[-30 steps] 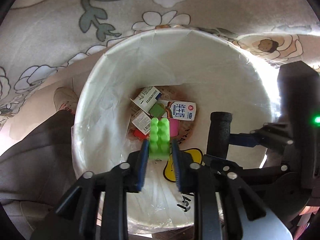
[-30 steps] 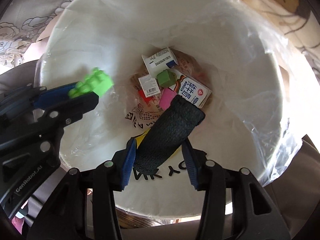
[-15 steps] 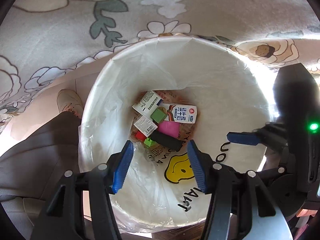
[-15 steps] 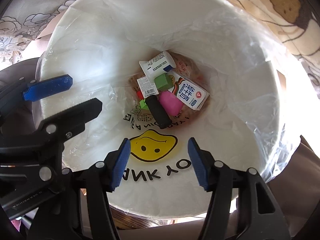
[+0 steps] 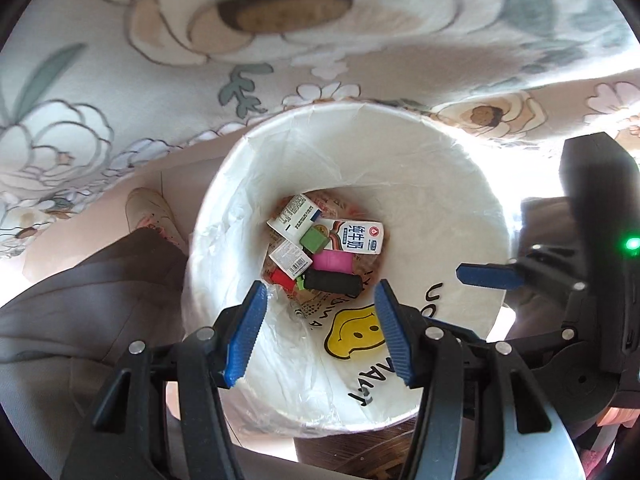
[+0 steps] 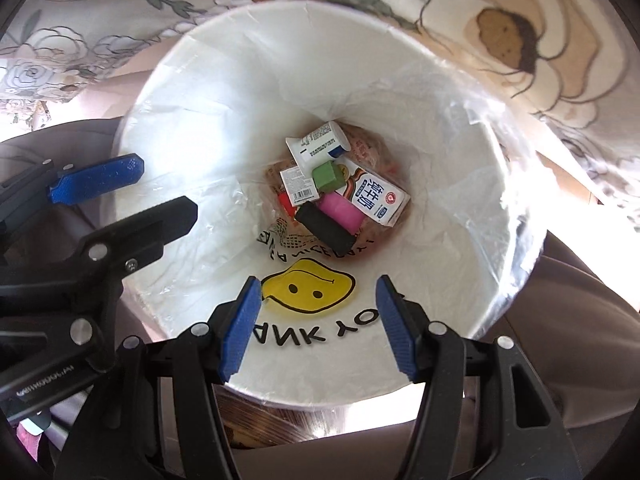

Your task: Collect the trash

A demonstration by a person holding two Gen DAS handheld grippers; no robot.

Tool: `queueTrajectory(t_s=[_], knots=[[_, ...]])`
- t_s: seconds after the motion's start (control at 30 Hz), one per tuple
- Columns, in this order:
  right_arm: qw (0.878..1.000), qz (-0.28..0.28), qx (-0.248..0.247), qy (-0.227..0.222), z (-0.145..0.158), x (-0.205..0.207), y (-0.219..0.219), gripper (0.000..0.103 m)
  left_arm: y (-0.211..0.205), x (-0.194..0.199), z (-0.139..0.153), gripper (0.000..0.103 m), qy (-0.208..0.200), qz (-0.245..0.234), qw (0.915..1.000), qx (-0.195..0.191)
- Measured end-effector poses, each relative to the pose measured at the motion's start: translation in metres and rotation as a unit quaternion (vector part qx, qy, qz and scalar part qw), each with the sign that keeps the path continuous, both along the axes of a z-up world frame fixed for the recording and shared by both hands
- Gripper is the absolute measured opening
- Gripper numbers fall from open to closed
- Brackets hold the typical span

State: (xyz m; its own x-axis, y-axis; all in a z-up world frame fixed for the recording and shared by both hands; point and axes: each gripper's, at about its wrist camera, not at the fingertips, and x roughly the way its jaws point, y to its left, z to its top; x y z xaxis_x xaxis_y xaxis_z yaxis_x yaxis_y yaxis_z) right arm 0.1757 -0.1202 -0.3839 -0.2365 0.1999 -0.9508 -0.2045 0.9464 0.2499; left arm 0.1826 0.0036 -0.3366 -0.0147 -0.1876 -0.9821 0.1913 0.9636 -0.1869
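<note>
Harsh daylight blows out the bin liner (image 5: 472,200) rim; floral cloth (image 5: 280,12) looks blurred, perhaps defocused; fisheye edges curve darkly.

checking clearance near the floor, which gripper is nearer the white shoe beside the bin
Left. The left gripper hangs over the side of the bin nearest the white shoe; the right gripper hangs over the opposite side, farther away.

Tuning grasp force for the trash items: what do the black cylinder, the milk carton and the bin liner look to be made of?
Black cylinder: probably foam or knit-covered, matte with a grainy surface.
Milk carton: printed coated paperboard, sharp folded edges, slight sheen.
Bin liner: thin white plastic film, wrinkled and glossy, with a printed yellow smiley.
</note>
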Motion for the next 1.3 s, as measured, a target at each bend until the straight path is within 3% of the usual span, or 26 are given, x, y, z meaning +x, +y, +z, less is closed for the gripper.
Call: queueTrajectory(t_s=[0.2,0.53,0.8,1.03,1.2,1.3], knots=[[0.999,-0.015,0.035,-0.017,0.036,-0.01,-0.008,0.06,0.009,-0.013,0.038,0.058,-0.037,-0.001,0.9992,0.01],[0.994,0.007,0.041,-0.104,0.124,-0.032,-0.014,0.065,0.015,-0.036,0.118,0.06,-0.119,-0.003,0.9927,0.016],[0.981,0.008,0.042,-0.187,0.201,-0.054,-0.025,0.071,0.016,-0.061,0.189,0.078,-0.2,0.006,0.9796,0.017],[0.96,-0.026,0.043,-0.276,0.269,-0.088,-0.037,0.073,0.016,-0.097,0.257,0.087,-0.291,0.01,0.9556,0.045],[0.926,-0.043,0.019,-0.374,0.317,-0.122,-0.04,0.08,0.018,-0.124,0.287,0.092,-0.335,0.016,0.9398,0.065],[0.91,-0.049,0.023,-0.411,0.337,-0.139,-0.041,0.08,0.016,-0.139,0.299,0.092,-0.353,0.015,0.9327,0.074]])
